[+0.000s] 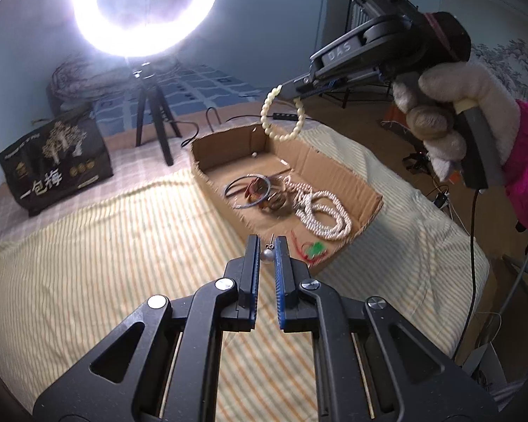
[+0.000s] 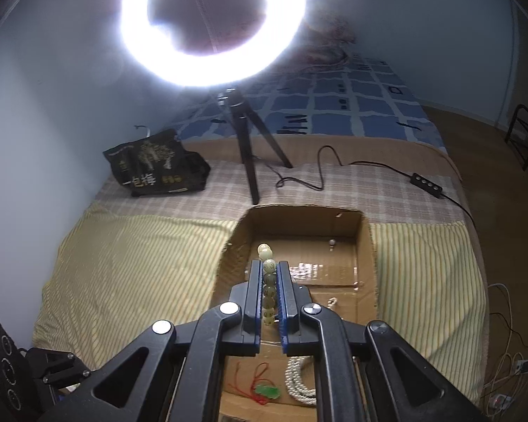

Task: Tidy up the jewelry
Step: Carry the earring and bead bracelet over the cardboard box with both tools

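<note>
Jewelry is collected in the box (image 1: 338, 172), an open cardboard tray that lies on the striped cover of the bed (image 1: 105, 246). Several pieces are already inside: a dark bangle (image 1: 246, 190), some brown pieces just beside it, a long white necklace (image 1: 325, 212) in coils, and a green pendant (image 2: 267, 392) on a red cord at the near end of the box. One small pearl-like piece (image 2: 331, 242) lies alone near the far wall of the box.

Two pieces are not yet in the box. The right gripper (image 1: 292, 93) is clamped on a bracelet (image 1: 281, 112) of pale beads and holds it in the air above the far half of the box; in the right wrist view the beads sit in a row between the two fingers. The left gripper (image 1: 266, 255) is above the bed just beside the near edge of the box, and its jaws are closed almost fully around an earring (image 1: 266, 254), a small grey ball with a pin. It looks pinched, though I cannot be fully sure the pads touch it.

I judge that the task is in its late part: most pieces are placed, and these two remain to be lowered and let go. On the bed outside the box I see no other jewelry, only a ring light (image 2: 214, 24) on a tripod, a black bag (image 2: 156, 163) and a cable.
</note>
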A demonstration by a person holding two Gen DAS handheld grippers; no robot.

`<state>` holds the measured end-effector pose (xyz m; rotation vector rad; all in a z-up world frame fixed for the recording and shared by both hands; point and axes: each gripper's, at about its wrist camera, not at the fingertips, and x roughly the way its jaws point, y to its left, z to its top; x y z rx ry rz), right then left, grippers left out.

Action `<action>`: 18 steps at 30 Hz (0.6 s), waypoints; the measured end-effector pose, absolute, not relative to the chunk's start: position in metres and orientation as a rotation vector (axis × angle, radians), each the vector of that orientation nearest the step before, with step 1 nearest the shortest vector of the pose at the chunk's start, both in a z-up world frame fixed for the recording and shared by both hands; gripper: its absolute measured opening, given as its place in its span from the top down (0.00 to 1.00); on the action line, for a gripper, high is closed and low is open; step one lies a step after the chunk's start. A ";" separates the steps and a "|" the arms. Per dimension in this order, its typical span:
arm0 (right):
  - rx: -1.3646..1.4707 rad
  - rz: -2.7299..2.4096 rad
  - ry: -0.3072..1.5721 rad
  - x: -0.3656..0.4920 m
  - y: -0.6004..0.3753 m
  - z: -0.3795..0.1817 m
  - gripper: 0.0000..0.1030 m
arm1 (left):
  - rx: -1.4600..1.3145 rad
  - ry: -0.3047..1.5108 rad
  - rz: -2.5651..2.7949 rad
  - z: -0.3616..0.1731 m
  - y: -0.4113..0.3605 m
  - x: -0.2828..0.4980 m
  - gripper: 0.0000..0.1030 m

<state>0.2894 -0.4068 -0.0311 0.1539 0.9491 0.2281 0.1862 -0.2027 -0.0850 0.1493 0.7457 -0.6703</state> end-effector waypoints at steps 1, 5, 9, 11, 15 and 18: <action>0.155 0.225 0.950 0.291 -0.409 -0.033 0.95 | 0.152 0.743 -0.674 -0.085 -0.207 0.189 0.94; 0.156 0.203 0.956 0.299 -0.420 -0.040 0.95 | 0.155 0.740 -0.685 -0.087 -0.221 0.197 0.94; 0.168 0.184 0.966 0.308 -0.431 -0.048 0.95 | 0.171 0.738 -0.688 -0.091 -0.235 0.205 0.94; 0.174 0.178 0.970 0.312 -0.436 -0.052 0.95 | 0.176 0.743 -0.689 -0.094 -0.240 0.209 0.94; 0.201 0.172 0.982 0.319 -0.445 -0.063 0.95 | 0.177 0.760 -0.689 -0.098 -0.248 0.217 0.94; 0.214 0.167 0.991 0.324 -0.450 -0.070 0.95 | 0.185 0.769 -0.683 -0.100 -0.253 0.220 0.94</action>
